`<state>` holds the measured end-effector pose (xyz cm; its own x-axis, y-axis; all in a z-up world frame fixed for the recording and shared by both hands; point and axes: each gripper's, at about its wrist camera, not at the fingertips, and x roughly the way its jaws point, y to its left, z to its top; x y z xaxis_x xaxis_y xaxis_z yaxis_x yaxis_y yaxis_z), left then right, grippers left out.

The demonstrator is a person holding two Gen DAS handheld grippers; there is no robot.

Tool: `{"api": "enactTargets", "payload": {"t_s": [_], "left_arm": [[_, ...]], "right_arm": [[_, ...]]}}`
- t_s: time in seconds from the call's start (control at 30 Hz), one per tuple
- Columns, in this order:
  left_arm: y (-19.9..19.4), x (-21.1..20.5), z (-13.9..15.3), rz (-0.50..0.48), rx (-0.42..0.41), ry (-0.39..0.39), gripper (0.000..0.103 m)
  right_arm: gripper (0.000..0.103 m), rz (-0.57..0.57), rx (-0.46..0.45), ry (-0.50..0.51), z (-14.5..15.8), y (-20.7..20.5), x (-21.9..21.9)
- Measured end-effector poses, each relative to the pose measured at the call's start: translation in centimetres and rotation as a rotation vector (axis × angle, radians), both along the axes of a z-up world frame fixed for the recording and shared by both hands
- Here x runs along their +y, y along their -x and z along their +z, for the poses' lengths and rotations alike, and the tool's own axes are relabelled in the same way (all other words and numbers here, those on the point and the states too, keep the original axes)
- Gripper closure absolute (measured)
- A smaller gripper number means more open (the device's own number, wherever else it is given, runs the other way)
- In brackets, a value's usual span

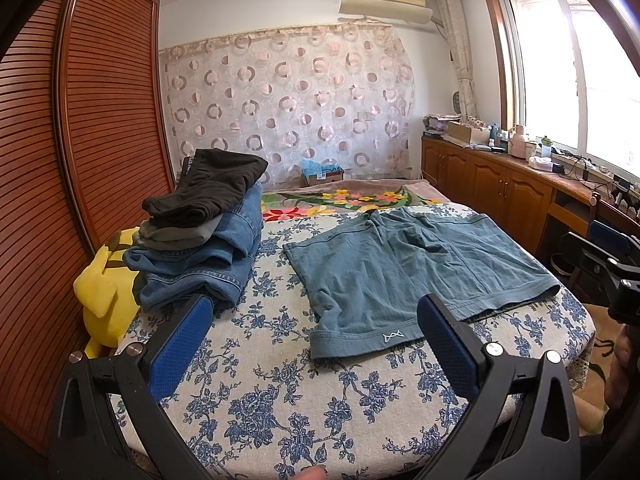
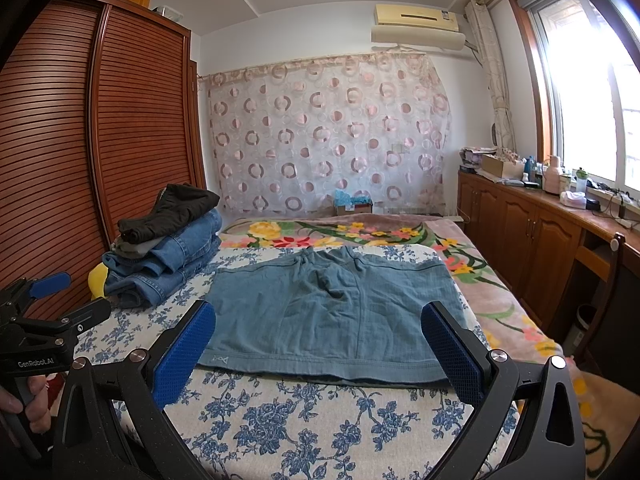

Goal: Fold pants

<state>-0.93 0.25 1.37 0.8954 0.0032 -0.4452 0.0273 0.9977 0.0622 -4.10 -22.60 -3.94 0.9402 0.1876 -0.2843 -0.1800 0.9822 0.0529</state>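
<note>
**Teal shorts flat on bed, both grippers wide & empty**

L wrist view: shorts point(image 1: 408, 264) lie spread on the floral sheet point(image 1: 260, 380), ahead & slightly right of the left gripper point(image 1: 312, 316). Fingers wide apart, holding nothing, short of the cloth. Near hem w/ small white logo is the closest edge; long axis of that hem runs left-right across the fingers. Stack point(image 1: 200, 240) of folded jeans and dark items sits left of the shorts, apart from them. Yellow plush point(image 1: 102, 284) beside it. Right gripper point(image 1: 608, 264) shows at far right edge.

R wrist view: shorts point(image 2: 332, 312) sit dead ahead of the right gripper point(image 2: 316, 340), hem spanning the gap between its fingers. Fingers wide, empty. Judgement: right gripper is better centred; each needs a hem corner next. Cardboard box point(image 2: 352, 206) at the bed's far end, blue stuff inside, can't tell what.
</note>
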Motion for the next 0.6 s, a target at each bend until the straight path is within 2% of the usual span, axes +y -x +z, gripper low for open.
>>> {"api": "enactTargets", "payload": {"t_s": [0.3, 0.5, 0.6], "left_arm": [[0.0, -0.1, 1.2, -0.007, 0.014, 0.005, 0.000], [-0.9, -0.1, 0.7, -0.034, 0.042, 0.020, 0.000], [-1.4, -0.1, -0.6, -0.040, 0.052, 0.014, 0.000]], "right_arm": [[0.001, 0.001, 0.008, 0.000, -0.2, 0.0, -0.1], [0.001, -0.003, 0.024, 0.004, -0.5, -0.2, -0.3], [0.001, -0.008, 0.031, 0.006, -0.4, -0.4, -0.5]]}}
